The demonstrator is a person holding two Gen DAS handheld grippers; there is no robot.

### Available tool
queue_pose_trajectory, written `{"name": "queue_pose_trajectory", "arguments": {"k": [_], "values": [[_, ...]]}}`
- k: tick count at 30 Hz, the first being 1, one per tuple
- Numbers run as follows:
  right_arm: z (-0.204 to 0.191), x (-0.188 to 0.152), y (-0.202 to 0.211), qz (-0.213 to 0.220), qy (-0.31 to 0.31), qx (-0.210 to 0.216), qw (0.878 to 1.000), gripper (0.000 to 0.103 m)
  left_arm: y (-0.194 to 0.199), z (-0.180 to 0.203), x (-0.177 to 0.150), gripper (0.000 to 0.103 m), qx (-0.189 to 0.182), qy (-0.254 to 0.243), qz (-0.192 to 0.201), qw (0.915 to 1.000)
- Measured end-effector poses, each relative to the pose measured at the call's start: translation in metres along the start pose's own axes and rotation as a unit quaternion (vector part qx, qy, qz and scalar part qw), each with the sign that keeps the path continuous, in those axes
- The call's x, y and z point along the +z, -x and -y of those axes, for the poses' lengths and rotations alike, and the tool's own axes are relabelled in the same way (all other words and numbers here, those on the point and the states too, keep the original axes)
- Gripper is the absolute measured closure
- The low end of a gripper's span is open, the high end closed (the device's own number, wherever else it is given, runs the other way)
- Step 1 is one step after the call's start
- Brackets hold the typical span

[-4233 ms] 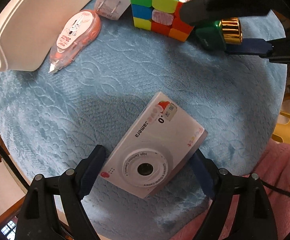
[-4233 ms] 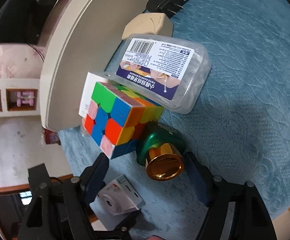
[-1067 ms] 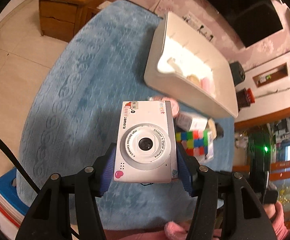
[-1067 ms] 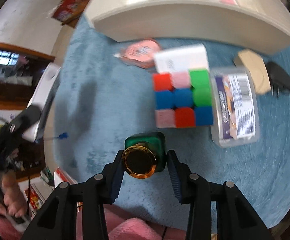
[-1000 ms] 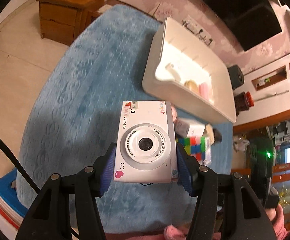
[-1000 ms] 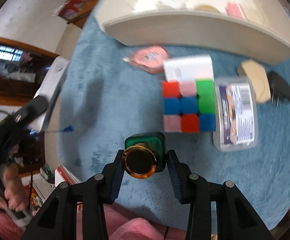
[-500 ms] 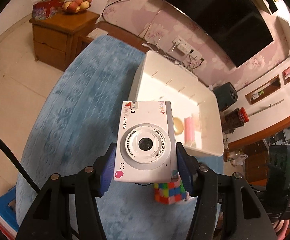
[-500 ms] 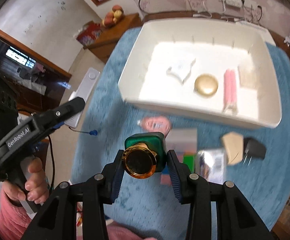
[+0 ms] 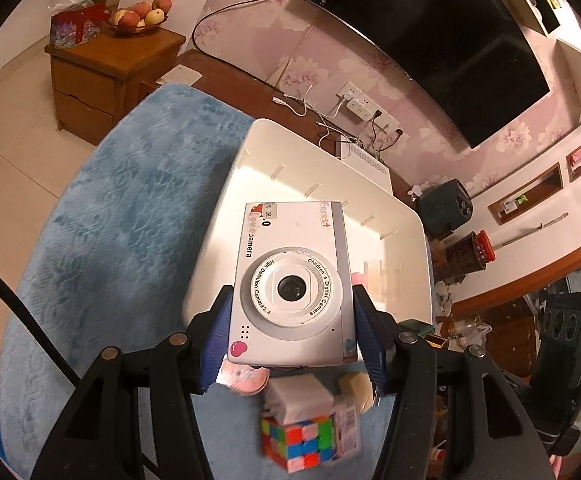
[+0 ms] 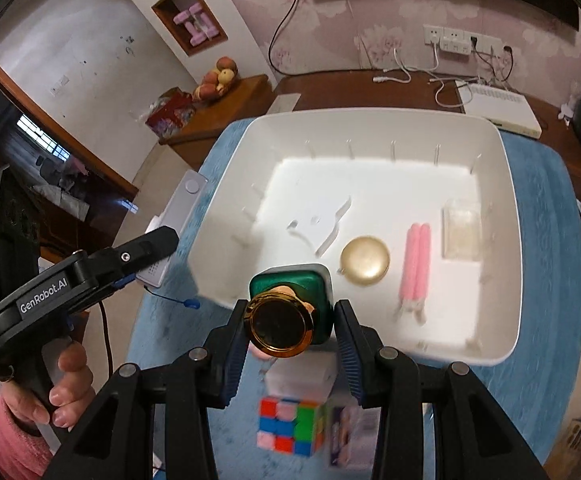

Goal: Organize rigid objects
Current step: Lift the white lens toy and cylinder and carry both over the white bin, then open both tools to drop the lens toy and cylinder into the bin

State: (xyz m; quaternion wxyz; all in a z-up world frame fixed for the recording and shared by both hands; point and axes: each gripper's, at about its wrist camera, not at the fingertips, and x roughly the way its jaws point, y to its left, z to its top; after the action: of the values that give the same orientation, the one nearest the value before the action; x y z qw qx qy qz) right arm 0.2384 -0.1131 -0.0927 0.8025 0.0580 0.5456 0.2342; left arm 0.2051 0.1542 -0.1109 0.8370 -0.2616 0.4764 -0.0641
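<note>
left gripper clamped on toy camera, held above near edge of white bin | right gripper clamped on green bottle, held over bin's near-left corner | risk: 2 loads released together may collide, or land on gold disc

tray on cloth, cube before tray

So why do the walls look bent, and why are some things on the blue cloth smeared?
Both views use fisheye lenses, which bow the walls. Left wrist view: the camera held in the tongs is sharp and the cube is motion-blurred. Right wrist view: the green bottle is crisp, and glare whitens the white tray floor.
</note>
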Motion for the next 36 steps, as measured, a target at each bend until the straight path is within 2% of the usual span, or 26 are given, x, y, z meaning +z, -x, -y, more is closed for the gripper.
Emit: {"name": "queue_pose_trajectory", "arguments": {"k": [10, 16, 23, 26, 30, 36], "values": [[0.032, 0.011, -0.02, 0.018, 0.006, 0.017, 1.0, 0.061, -0.048, 0.023, 0.003, 0.043, 0.016, -0.002, -0.03, 0.9994], [0.047, 0.015, -0.029, 0.014, -0.011, 0.021, 1.0, 0.06, -0.061, 0.032, 0.0, 0.043, 0.045, -0.017, -0.049, 0.9976], [0.056, 0.013, -0.021, 0.032, -0.037, 0.026, 0.998, 0.058, -0.056, 0.031, -0.002, 0.04, 0.077, -0.032, -0.036, 0.9958], [0.056, 0.011, -0.015, 0.041, -0.043, 0.023, 0.998, 0.057, -0.047, 0.028, 0.0, 0.036, 0.06, -0.02, -0.03, 0.9976], [0.054, 0.005, -0.004, 0.054, -0.056, 0.02, 0.997, 0.053, -0.032, 0.029, -0.001, 0.028, 0.058, -0.022, -0.012, 0.998], [0.043, -0.013, 0.021, 0.089, -0.071, 0.006, 0.993, 0.039, -0.006, 0.028, -0.009, 0.026, 0.049, -0.039, 0.003, 0.998]]}}
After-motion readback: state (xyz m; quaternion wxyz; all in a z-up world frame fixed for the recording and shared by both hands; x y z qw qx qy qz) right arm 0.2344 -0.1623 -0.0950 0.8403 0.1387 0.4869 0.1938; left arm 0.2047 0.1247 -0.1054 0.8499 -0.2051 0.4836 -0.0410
